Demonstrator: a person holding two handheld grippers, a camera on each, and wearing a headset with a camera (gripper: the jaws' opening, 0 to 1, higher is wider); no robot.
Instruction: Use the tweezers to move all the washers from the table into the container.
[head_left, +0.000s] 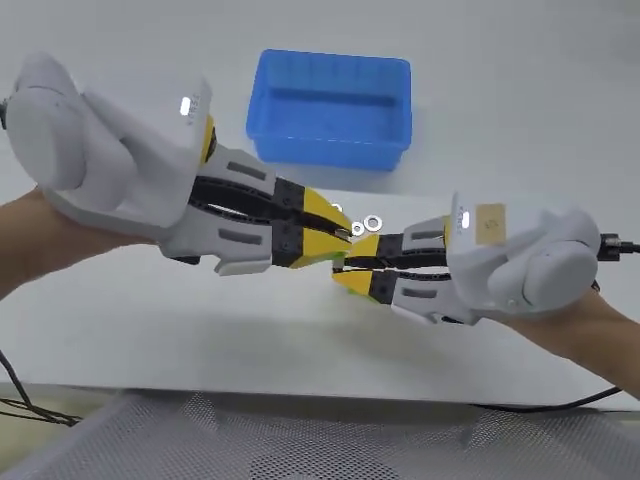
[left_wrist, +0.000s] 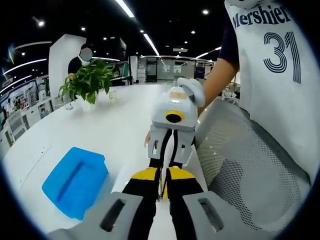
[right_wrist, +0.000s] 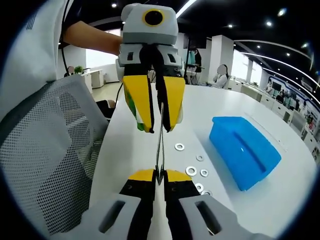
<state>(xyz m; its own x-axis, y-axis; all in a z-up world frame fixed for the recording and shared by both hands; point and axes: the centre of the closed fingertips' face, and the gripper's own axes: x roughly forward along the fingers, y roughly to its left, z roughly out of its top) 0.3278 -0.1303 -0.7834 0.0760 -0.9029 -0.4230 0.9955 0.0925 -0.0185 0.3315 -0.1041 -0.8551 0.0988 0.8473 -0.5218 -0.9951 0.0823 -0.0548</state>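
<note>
- The right claw is pressed together on the near end of the tweezers. It's a proper pinch, with no gap that I can see.
- The left claw faces it nose to nose and straddles the far end of the same tweezers. There's a sliver of space on each side of the metal, so I can't tell whether it's actually gripping or just sitting around it.
- Both claws hang above the table, on the side of the blue bin nearest the person. The tweezers are up in the air between them.
- The washers lie loose on the table just in front of the bin's near wall, a handful spread out. In the head view the bin looks empty.
- My read is that this is the regrip bit, sorting out which claw holds the tweezers before any picking starts.
- To do it well, don't release one claw until the other clearly bites. Set the squeezing claw across the two flat arms about midway, so closing it shuts the tips. Leave the pointed end sticking out toward the washers.
- The main risk, I'd guess, is the thin metal twisting or slipping out mid-swap.
</note>
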